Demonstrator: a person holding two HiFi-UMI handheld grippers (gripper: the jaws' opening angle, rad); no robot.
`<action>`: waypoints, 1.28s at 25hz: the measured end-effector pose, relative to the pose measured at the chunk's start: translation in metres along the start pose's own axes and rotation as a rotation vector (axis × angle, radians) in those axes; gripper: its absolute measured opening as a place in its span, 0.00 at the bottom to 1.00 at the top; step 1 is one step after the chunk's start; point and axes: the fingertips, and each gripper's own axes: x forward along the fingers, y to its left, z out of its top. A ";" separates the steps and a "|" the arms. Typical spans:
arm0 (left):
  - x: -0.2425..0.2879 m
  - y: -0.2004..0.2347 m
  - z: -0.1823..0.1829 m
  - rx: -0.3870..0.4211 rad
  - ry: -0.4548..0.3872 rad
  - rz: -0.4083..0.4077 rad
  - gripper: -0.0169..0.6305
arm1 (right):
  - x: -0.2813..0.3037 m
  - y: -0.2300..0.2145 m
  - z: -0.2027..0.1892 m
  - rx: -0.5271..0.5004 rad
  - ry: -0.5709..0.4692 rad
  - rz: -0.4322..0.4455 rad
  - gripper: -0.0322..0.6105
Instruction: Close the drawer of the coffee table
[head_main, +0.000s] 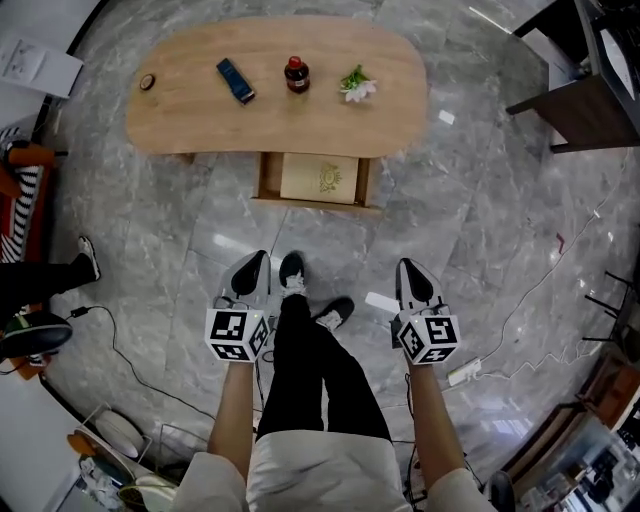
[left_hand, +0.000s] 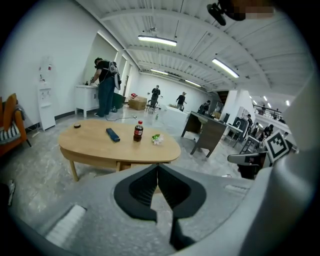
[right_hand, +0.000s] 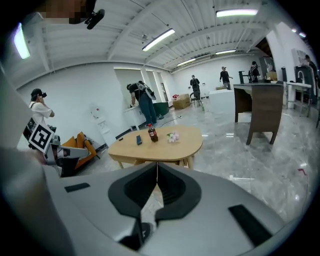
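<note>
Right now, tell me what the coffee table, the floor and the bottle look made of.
Coffee table: light wood or veneer, matte, faint grain showing. Floor: polished grey stone or marble-look tile, veined, with glossy reflections. Bottle: probably clear plastic holding dark drink, red cap; glass can't be ruled out.

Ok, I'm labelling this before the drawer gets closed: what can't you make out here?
Drawer handle: none visible, head view looks from above.
Flat tan item inside: print too small.
Round thing on the table: too small to identify.
Gripper views: drawer mostly hidden behind shut jaws.
</note>
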 end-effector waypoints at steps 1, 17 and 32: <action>0.004 0.000 -0.006 0.001 0.000 0.002 0.04 | 0.003 -0.003 -0.007 -0.022 0.010 0.008 0.08; 0.119 0.047 -0.060 0.021 -0.093 -0.002 0.04 | 0.120 -0.034 -0.073 -0.185 -0.024 0.120 0.08; 0.209 0.079 -0.133 0.131 -0.245 -0.062 0.04 | 0.206 -0.045 -0.132 -0.273 -0.252 0.217 0.08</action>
